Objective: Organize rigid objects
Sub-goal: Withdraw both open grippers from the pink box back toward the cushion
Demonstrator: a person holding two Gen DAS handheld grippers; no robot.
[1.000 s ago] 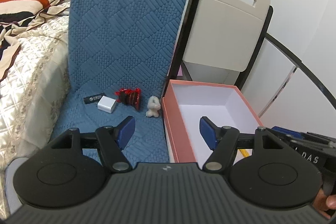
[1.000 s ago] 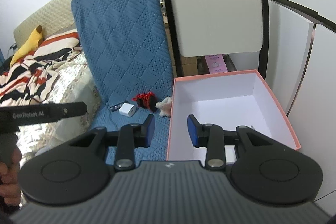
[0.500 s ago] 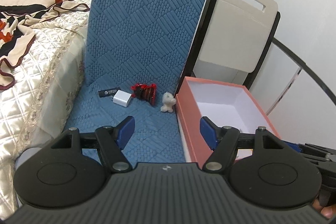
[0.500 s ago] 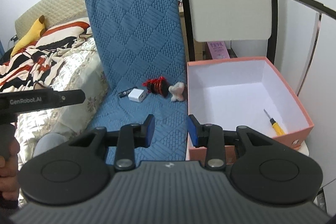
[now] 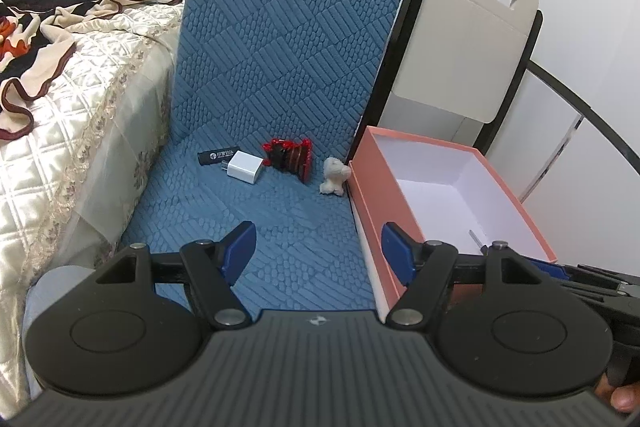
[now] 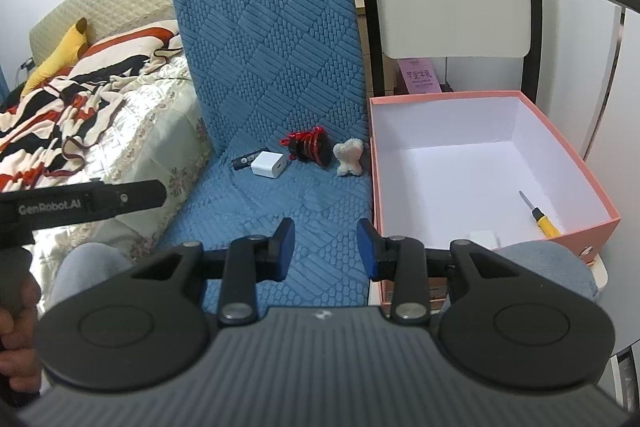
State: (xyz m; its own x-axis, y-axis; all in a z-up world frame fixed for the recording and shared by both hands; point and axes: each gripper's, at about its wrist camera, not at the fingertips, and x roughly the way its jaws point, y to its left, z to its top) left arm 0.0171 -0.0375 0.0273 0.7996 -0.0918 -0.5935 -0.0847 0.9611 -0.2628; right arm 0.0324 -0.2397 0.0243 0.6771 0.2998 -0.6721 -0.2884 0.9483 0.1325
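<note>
On the blue quilted chair seat point(image 5: 248, 211) lie a black stick point(image 5: 218, 155), a white charger point(image 5: 245, 167), a red and black object point(image 5: 290, 157) and a small white figure point(image 5: 334, 175). The same charger point(image 6: 269, 165), red and black object point(image 6: 309, 147) and white figure point(image 6: 349, 157) show in the right wrist view. A pink box point(image 6: 592, 223) stands to the right and holds a yellow screwdriver point(image 6: 541, 215) and a white item point(image 6: 482, 238). My left gripper point(image 5: 316, 249) and right gripper point(image 6: 325, 241) are both open and empty, over the seat's front, short of the objects.
A bed with a cream quilt point(image 5: 60, 99) and a striped blanket point(image 6: 72, 95) is on the left. A white and black chair back point(image 5: 464, 39) stands behind the box point(image 5: 376, 223). My knees point(image 6: 548, 267) are under the grippers.
Both grippers have shifted left and down, from over the box to over the blue seat. The screwdriver inside the box has come into view. Both stay open.
</note>
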